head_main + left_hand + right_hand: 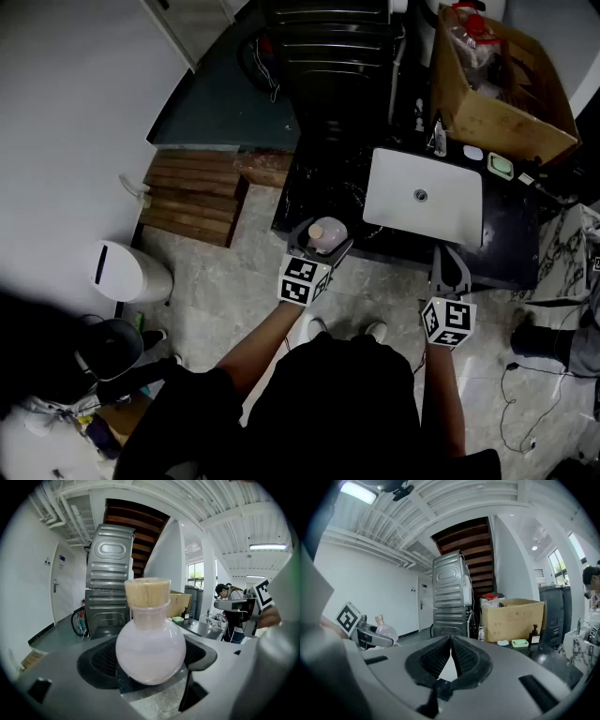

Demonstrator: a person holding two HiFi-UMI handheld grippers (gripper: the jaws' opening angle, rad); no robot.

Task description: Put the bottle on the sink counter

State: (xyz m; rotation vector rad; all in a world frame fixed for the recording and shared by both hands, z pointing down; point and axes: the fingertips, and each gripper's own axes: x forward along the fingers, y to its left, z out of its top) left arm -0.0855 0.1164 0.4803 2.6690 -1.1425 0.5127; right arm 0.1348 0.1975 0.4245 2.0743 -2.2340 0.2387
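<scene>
Bottle stands upright, cork up, on the dark counter at its front-left corner, left of the sink. It is dead centre between the jaws of your left gripper. Those jaws are spread as wide as they go and bracket the round bulb on both sides. The pads look clear of the glass, though the gaps are slim, so read this as released rather than gripped. Your right gripper has its jaws pressed together on nothing. It is well off to the right, at the counter's front edge. Judgement: the bottle is placed, and the left only needs to back out straight along its own jaw line. Any sideways drift would catch the bulb, and the counter edge is near.
</scene>
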